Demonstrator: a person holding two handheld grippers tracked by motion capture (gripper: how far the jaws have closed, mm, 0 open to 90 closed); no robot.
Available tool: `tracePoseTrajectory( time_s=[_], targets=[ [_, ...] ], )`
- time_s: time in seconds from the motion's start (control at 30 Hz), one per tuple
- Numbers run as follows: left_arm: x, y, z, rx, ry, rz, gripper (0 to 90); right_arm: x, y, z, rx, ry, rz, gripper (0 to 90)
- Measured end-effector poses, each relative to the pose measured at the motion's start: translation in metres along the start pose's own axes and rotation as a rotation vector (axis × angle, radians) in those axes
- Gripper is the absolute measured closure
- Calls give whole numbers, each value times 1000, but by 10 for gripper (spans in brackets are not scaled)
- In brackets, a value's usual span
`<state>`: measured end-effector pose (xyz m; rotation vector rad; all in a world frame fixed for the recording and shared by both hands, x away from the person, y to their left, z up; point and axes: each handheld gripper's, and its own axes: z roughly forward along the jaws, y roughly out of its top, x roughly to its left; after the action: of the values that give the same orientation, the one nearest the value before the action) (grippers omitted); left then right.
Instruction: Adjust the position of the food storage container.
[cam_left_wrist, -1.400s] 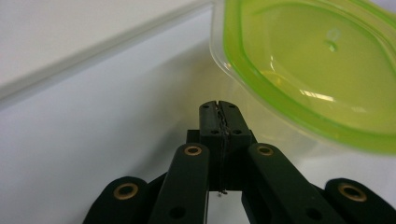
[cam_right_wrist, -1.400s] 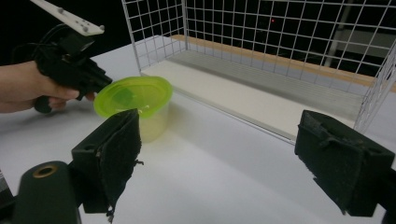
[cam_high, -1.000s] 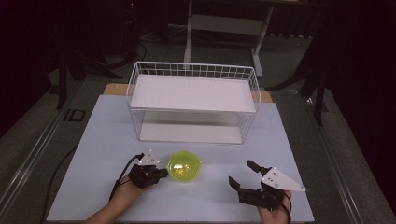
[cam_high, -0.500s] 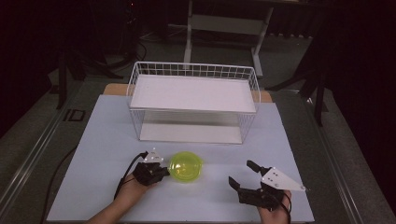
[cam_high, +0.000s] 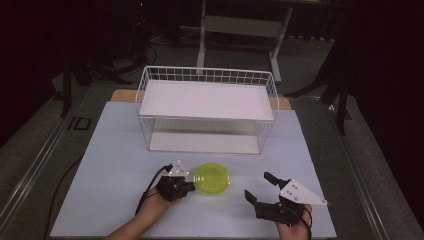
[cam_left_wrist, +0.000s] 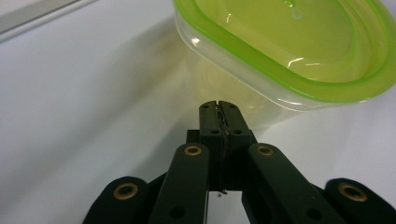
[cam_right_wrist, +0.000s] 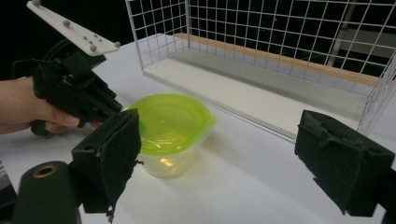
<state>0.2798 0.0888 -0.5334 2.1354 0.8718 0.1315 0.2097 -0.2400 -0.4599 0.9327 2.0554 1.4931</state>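
We find the left gripper with its jaws pressed together on nothing, their tips just short of the clear wall of the container, below its green lid. The right gripper stands apart near the desk's front right corner, jaws spread wide and empty.

The container sits near the middle of the front edge of the desk, in front of the wire rack.

Risks, in our judgement:
- A push from the shut left jaws against so light a tub could skid or tip it rather than move it cleanly, since the contact would fall low on a rounded wall.
- A shove toward the right gripper could carry the tub into one of that gripper's open pads and turn it off line.
- If the lid is merely resting, a knock could pop it loose.

Not made out:
- whether the left tips actually touch the wall; the left gripper view shows them very close, no more;
- whether the lid is sealed all round, its far rim being cut off in that view;
- whether the tub holds anything, its tinted plastic being hard to read;
- the back of the rack's lower shelf, hidden under the upper one.
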Motion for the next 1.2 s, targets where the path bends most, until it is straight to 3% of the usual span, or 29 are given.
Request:
tracePoseTrajectory(
  time_s=[0.3, 0.47, 0.67, 0.97, 1.03, 1.2],
  targets=[
    [-4, 10, 12, 5, -11, 16, 900, 1, -1, 1, 8, 9, 0, 144],
    [-4, 13, 17, 4, -15, -4, 900, 1, -1, 1, 12, 12, -1, 144],
    [-3, 12, 15, -9, -17, -2, 900, 1, -2, 1, 12, 16, -2, 144],
    [3, 4, -18, -80, -34, -7, 895, 1, -2, 2, 15, 16, -4, 145],
    [3, 1, -29, -98, -52, -14, 841, 2, -1, 3, 14, 20, -7, 145],
    [0, -5, -55, -170, -68, 26, 723, 3, -2, 5, 24, 29, -13, 145]
  ],
)
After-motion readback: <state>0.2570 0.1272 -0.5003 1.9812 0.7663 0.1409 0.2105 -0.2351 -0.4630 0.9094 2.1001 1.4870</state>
